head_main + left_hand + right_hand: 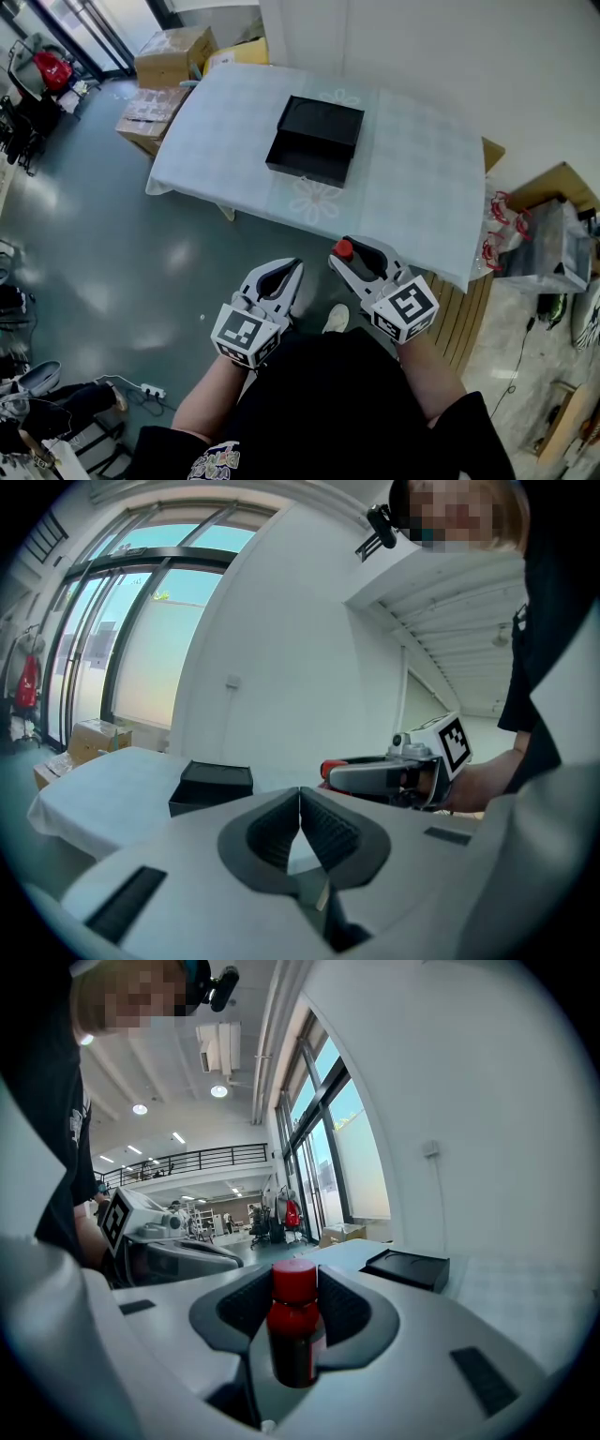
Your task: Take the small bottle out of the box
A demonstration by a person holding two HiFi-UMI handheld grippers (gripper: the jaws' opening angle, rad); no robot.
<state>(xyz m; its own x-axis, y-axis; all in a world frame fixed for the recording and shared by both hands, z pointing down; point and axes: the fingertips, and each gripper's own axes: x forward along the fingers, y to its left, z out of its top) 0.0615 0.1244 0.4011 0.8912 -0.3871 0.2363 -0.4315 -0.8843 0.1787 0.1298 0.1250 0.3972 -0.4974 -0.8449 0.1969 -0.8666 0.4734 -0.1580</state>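
My right gripper [349, 255] is shut on a small dark bottle with a red cap [293, 1327]; the cap [343, 249] shows between its jaws in the head view. It is held low in front of the person, off the table. The black box [315, 139] lies open on the white table [412, 178], also seen as the box [212, 786] and the box [407, 1268] in the gripper views. My left gripper [287, 273] hangs beside the right one, jaws shut with nothing between them [300, 803].
Cardboard boxes [169, 66] stand on the floor behind the table's left end. A grey bag with red handles [539, 244] sits on the floor at the right. The person's shoe [336, 320] is on the grey floor below the grippers.
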